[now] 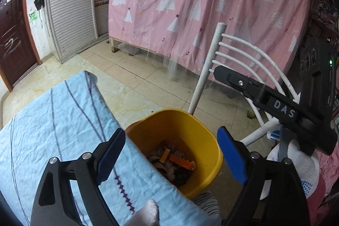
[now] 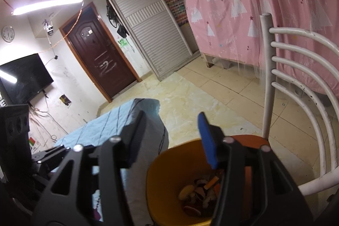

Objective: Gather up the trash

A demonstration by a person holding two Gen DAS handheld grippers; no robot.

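Blue-striped cloth covers the counter (image 1: 53,130) at near left. Beside its edge sits a yellow bin (image 1: 190,132) holding scraps of trash (image 1: 171,162). Both the left gripper (image 1: 169,162) and right gripper (image 2: 171,141) hover above, jaws apart and empty. Farther off stand a white chair (image 1: 233,52) and pink curtain (image 1: 201,3).

Bucket (image 1: 197,137) yellow, holding brown and orange scraps (image 1: 172,162); worktop (image 1: 53,120) cloth pale blue, thin dark stripes. Curtain (image 1: 211,3) pink with white trees; chair (image 1: 243,60) white; fingers (image 1: 111,154) blue-padded.
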